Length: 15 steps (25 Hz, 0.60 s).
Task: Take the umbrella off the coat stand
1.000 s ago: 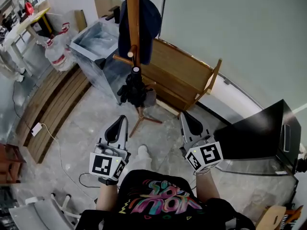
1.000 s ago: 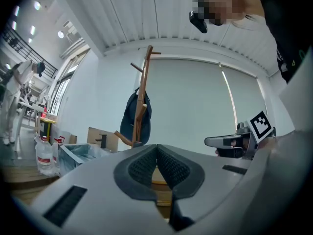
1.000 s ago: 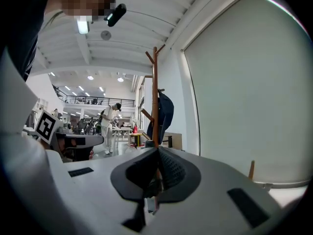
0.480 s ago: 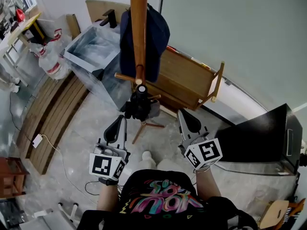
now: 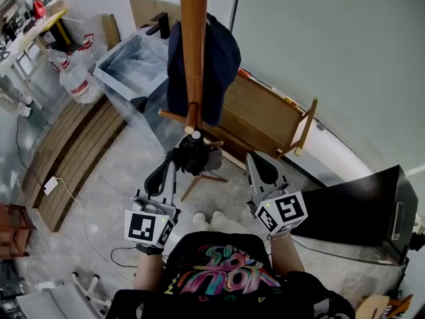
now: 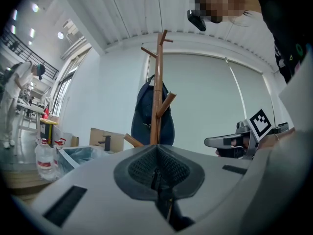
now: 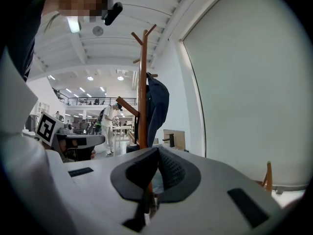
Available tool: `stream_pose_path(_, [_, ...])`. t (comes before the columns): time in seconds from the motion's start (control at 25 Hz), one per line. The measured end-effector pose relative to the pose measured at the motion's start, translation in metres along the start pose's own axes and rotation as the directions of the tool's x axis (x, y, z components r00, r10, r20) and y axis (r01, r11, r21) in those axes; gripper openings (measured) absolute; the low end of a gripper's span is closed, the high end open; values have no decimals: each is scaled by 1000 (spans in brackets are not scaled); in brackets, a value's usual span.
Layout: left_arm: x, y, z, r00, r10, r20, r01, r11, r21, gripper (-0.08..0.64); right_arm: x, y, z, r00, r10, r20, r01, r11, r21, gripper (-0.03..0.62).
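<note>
A wooden coat stand rises just in front of me, with a navy garment on an upper peg. A folded black umbrella hangs from a lower peg beside the pole. My left gripper is shut and empty, its tip just left of the umbrella and apart from it. My right gripper is also shut and empty, further off to the umbrella's right. Both point level at the stand. In the gripper views my own jaws hide the umbrella.
A grey bin lined with plastic stands left of the stand, and a wooden frame leans behind it. At lower right is a black box. Water bottles, wooden slats and a floor cable lie left. A person stands far off.
Both grippers have come forward toward the coat stand, still shut. The umbrella now hangs close by the left gripper's tip.
</note>
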<state>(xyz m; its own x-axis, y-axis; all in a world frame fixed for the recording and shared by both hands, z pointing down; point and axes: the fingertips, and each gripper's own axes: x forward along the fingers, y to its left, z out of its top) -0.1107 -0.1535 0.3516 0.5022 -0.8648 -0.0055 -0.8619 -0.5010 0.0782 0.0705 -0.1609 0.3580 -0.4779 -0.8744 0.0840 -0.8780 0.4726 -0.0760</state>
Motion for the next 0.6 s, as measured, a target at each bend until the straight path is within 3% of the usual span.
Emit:
stream_pose_path(0.52, [13,2,-8,995,95,10,-95,995,-2,29,18,-16,-13,995,90,-33,-90,996,3,15])
stream_pose_path(0.6, [16,0,-8,996,85,25,-85,996,-1,73,20,-17,-15,995,97,-39,-97,995,7,15])
